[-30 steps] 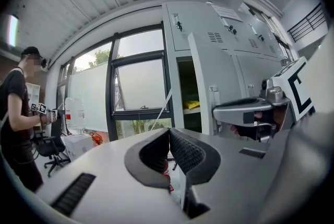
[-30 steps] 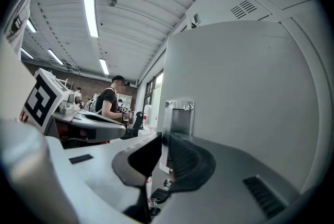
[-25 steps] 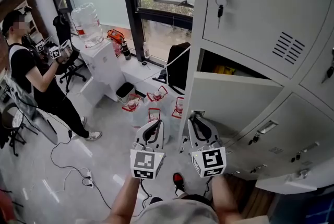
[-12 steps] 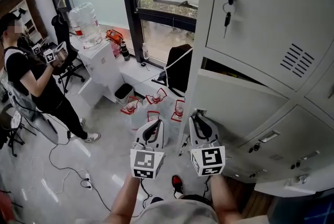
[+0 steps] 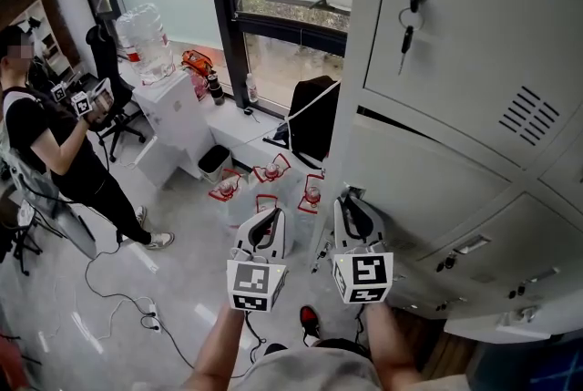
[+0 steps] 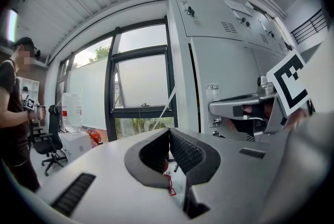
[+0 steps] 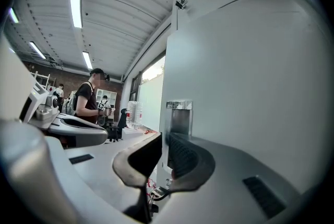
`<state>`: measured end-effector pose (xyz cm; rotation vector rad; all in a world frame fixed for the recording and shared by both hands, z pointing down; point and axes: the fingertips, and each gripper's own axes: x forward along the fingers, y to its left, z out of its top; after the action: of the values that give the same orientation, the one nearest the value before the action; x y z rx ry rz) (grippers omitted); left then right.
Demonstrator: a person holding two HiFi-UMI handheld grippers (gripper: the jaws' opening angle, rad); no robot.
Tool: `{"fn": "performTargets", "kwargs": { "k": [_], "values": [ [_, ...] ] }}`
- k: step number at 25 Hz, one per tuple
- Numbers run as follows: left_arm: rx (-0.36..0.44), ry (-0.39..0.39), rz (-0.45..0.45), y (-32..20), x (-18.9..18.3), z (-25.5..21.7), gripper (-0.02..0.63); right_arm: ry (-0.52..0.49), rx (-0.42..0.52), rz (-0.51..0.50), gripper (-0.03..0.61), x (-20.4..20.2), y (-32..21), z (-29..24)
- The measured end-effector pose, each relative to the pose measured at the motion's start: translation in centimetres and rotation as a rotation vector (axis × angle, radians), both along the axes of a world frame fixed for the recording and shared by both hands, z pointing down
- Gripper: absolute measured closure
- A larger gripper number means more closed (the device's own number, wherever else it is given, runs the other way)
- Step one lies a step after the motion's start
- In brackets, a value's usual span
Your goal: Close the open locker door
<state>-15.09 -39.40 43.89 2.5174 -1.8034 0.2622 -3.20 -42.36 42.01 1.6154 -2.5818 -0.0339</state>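
The locker door (image 5: 428,175) sat in the middle row of the grey lockers (image 5: 474,6), at the right of the head view. It was almost shut. Only a thin dark gap (image 5: 392,120) showed along its top edge, widest at the left corner and narrowing to the right. Its free edge was the left one, facing the window (image 5: 282,43).

The right gripper (image 5: 344,197) pointed up and forward, with its tips at the lower left corner of that door. In the right gripper view its jaws stood drawn in to a narrow slit. The door's pale left edge ran straight down into the slit, so the pads appeared to pinch the sheet metal. A chrome handle plate (image 7: 179,116) on the door face rose just behind the jaw tips. The rest of the door filled the right side of that view.

The left gripper (image 5: 272,215) was held beside the right one, to its left and apart from the lockers, over the floor. Its pads met at the tip with nothing between them. The door lay to its right, past the other gripper.

A key (image 5: 407,38) hung from the lock of the locker above. Across the room a person (image 5: 46,143) stood near a water dispenser (image 5: 173,116).
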Motion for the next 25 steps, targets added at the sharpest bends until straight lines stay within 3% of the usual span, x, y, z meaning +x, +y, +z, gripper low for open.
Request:
{"fn": "performTargets", "kwargs": {
  "k": [25],
  "values": [
    [-0.019,0.008,0.016,-1.8,0.5,0.9,0.591,0.002,0.005,0.111,0.546,1.2,-2.7,0.0]
  ]
}}
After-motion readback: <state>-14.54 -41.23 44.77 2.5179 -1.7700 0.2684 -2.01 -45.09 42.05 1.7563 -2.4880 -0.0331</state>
